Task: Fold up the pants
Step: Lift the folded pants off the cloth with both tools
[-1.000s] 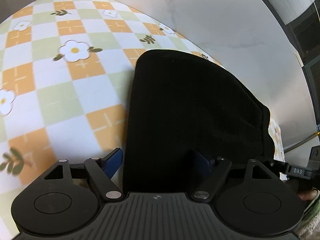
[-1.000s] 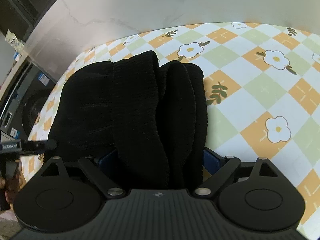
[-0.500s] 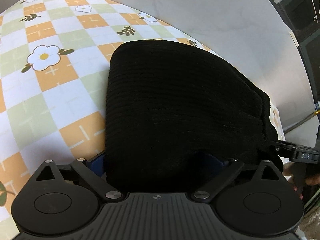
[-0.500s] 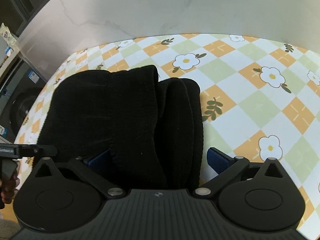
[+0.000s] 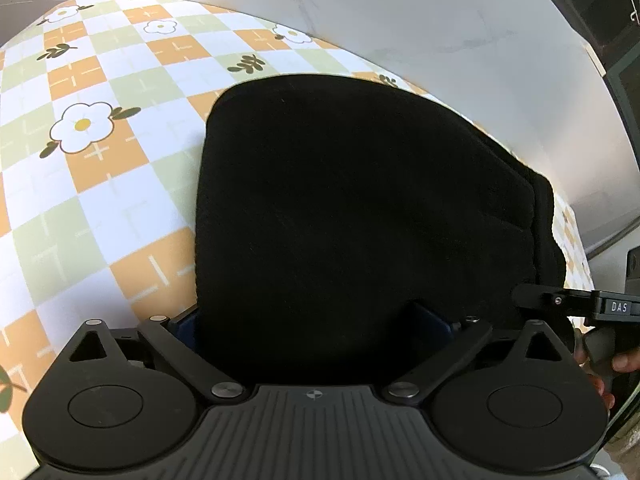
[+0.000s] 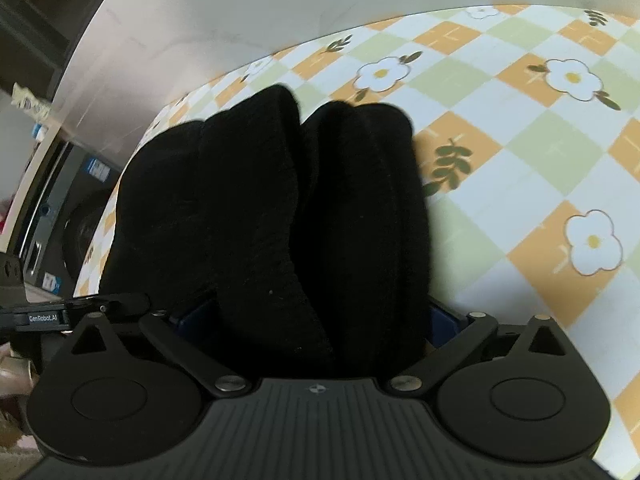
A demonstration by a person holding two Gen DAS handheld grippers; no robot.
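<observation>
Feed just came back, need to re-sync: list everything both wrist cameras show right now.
Pants: one, black, folded bundle on the tablecloth, between both grippers' fingers.
Tablecloth: one, orange, green and white check with flowers, under the pants.
Wall: one, pale marbled, behind the table.
Washing machine: one, dark, far left in the right wrist view.
Left gripper: one, black with blue pads, wide apart around the near edge.
Right gripper: one, same build, likewise.
Hand: one, on the right gripper's handle.

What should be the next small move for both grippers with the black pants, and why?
Probably draw both grippers straight back off the cloth. The black pants already lie as a compact folded bundle on the checkered tablecloth, and the left gripper and right gripper look open around its near edge, so nothing needs holding.
</observation>
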